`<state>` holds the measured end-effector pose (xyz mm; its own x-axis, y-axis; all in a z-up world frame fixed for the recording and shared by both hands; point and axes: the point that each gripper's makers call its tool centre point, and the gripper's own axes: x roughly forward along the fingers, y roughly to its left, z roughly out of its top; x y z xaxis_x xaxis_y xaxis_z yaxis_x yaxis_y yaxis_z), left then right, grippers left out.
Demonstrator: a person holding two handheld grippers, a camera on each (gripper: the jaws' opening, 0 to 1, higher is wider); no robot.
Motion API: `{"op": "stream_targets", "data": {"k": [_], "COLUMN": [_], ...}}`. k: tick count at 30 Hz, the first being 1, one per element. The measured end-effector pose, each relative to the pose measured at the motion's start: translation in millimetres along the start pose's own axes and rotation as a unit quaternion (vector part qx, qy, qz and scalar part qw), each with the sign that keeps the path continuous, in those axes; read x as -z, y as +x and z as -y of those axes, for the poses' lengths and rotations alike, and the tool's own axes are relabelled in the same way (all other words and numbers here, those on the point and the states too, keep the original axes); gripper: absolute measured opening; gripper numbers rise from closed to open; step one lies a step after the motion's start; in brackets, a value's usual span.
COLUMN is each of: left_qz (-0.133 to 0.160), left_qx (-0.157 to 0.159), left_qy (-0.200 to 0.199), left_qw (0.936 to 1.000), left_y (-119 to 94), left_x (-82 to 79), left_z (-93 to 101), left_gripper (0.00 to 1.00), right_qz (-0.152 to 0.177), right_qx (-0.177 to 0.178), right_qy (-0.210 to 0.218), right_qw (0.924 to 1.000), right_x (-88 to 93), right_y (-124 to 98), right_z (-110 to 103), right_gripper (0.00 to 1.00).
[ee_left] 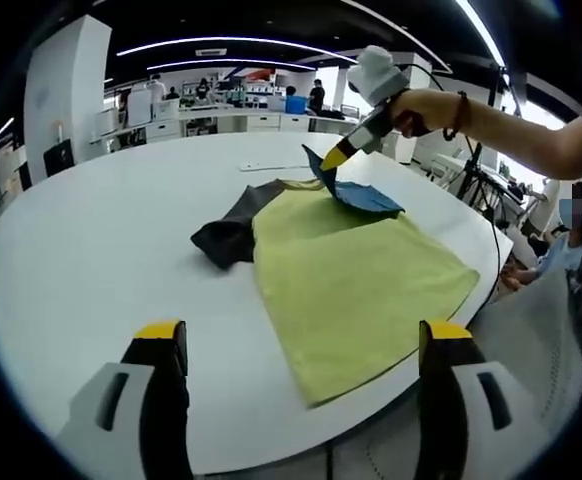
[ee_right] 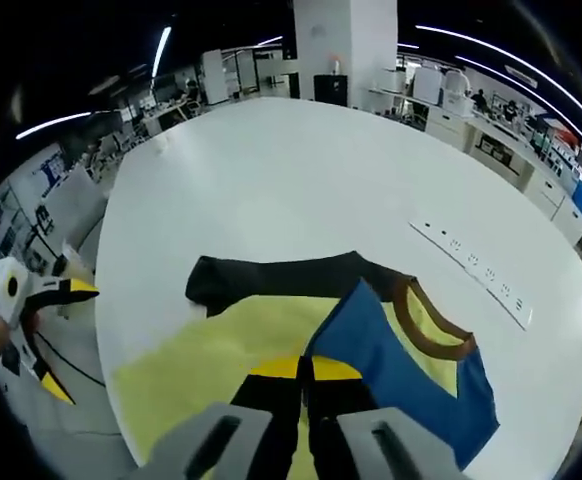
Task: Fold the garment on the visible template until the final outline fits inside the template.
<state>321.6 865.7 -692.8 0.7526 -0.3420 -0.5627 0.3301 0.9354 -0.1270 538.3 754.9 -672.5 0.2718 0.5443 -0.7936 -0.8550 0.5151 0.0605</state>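
Right gripper (ee_right: pixel 306 372), closed on the yellow-green T-shirt's (ee_left: pixel 356 275) blue sleeve (ee_left: pixel 363 195), lifts it inward for folding; left gripper (ee_left: pixel 301 345) hangs open.

1. Garment (ee_left: pixel 356 270) was soft cloth, matt; yellow-green body w/ a slightly napped look, no shine.
2. Blue sleeve (ee_right: pixel 401 380) was the same matt cloth, smooth, w/ a ribbed-looking brown collar band (ee_right: pixel 433 325).
3. Dark sleeve (ee_right: pixel 271 280) was matt cloth too, creased in places.
4. Table (ee_left: pixel 121 230) top was smooth, white, w/ a faint satin sheen from the ceiling lights.
5. Left gripper (ee_left: pixel 306 345) looked like hard plastic: grey body, black jaws, yellow tips, mostly matt.
6. Right gripper (ee_right: pixel 306 385) had the same plastic look.
7. White strip (ee_right: pixel 471 270) on the table looked smooth & rigid; material unclear.
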Motion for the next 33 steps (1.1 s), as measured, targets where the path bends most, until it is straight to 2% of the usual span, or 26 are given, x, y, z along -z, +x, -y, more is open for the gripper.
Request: {"op": "stream_targets", "data": {"k": [20, 33], "left_qz": [-0.009, -0.012], "left_qx": [-0.003, -0.002], "left_qy": [-0.003, -0.003], "left_qw": [1.0, 0.9999], "left_y": [-3.0, -3.4], "left_x": [5.3, 5.5], "left_z": [-2.1, -0.6], "left_gripper": [0.93, 0.93], "right_qz": [-0.002, -0.007], "right_qx": [-0.025, -0.032], "right_qy": [-0.033, -0.013], "right_qw": [0.9991, 0.9994], "right_x": [-8.1, -4.3], "right_y": [8.8, 30.8], "right_z": [-27.8, -37.2], "right_gripper": [0.0, 0.0]}}
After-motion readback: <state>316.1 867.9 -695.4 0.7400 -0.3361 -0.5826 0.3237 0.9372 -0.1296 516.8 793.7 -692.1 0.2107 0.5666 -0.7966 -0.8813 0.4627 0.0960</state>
